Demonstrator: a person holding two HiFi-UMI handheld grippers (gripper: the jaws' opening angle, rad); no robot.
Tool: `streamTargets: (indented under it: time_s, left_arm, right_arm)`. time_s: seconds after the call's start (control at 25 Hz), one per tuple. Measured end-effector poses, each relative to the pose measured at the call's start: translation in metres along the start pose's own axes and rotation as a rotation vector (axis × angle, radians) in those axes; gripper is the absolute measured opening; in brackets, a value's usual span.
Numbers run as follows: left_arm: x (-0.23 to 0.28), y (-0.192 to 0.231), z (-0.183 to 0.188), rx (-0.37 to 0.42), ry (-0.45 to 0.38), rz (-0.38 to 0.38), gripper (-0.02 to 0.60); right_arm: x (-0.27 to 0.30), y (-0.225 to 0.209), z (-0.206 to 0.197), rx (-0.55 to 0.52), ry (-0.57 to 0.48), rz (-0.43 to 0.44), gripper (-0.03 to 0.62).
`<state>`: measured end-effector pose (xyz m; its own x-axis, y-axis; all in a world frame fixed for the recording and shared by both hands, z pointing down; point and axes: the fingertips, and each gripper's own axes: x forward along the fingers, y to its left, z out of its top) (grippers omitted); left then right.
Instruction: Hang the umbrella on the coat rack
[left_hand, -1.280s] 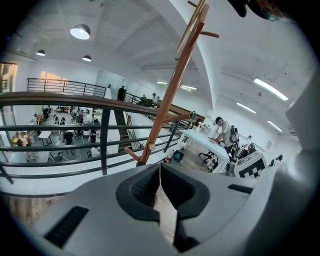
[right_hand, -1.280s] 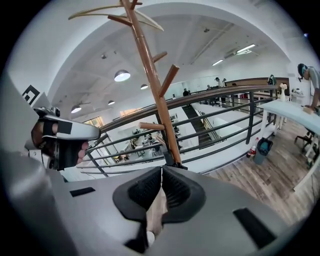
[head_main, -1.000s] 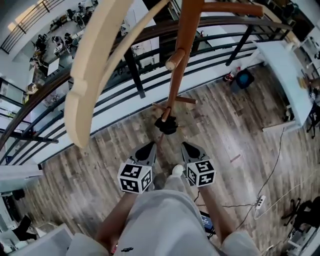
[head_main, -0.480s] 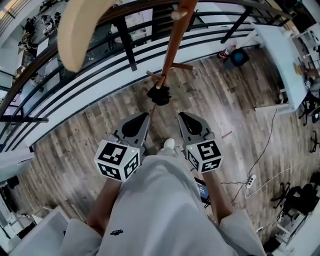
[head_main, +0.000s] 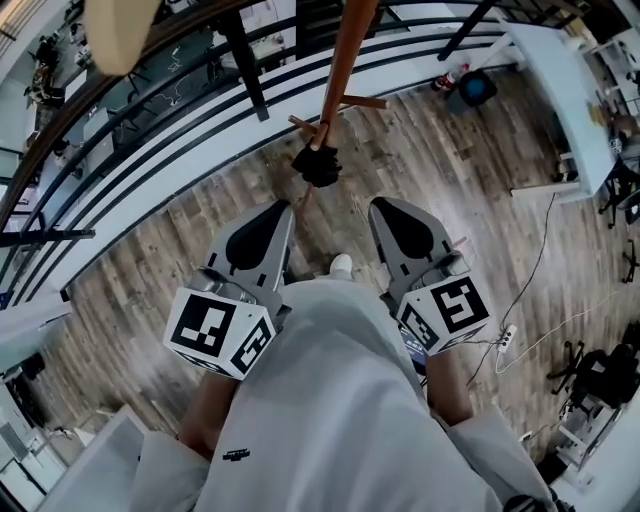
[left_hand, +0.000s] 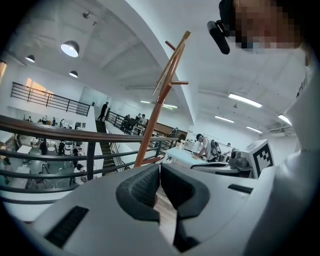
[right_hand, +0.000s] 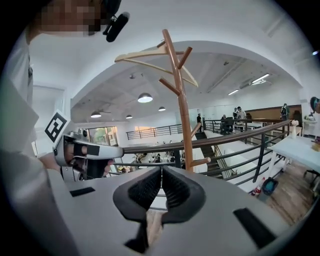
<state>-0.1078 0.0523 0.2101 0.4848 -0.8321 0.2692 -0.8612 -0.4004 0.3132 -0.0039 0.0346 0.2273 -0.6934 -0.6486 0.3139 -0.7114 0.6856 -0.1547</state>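
Tall wooden coat rack (right_hand: 183, 115) upright w/ angled pegs; black umbrella (head_main: 316, 165) bunched low at its pole.

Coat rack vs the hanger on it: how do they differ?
The coat rack is reddish-brown, the hanger pale. The rack is an upright pole with short pegs; the hanger is a wide curved bar near its top. Both look wooden.

Three views, one coat rack (head_main: 340, 70) shared.
My head camera looked steeply down; both gripper views faced outward along their jaws, the rack near twelve o'clock.
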Motion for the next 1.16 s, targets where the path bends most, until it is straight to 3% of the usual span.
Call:
streamTargets:
  time_s: [0.24, 0.44, 1.16]
  left_arm:
    - [-0.008, -0.009, -0.015, 0.004, 0.018, 0.002, 0.025]
    - [-0.015, -0.012, -0.029, 0.002, 0.050, 0.005, 0.025]
    - [-0.024, -0.013, -0.034, -0.021, 0.057, 0.014, 0.025]
  right_arm:
    - [-0.015, 0.018, 0.012, -0.037, -0.096, -0.035, 0.037]
    - [-0.014, 0.046, -0.001, -0.036, -0.076, 0.003, 0.037]
    - [-0.015, 0.057, 0.005, -0.040, -0.078, 0.009, 0.037]
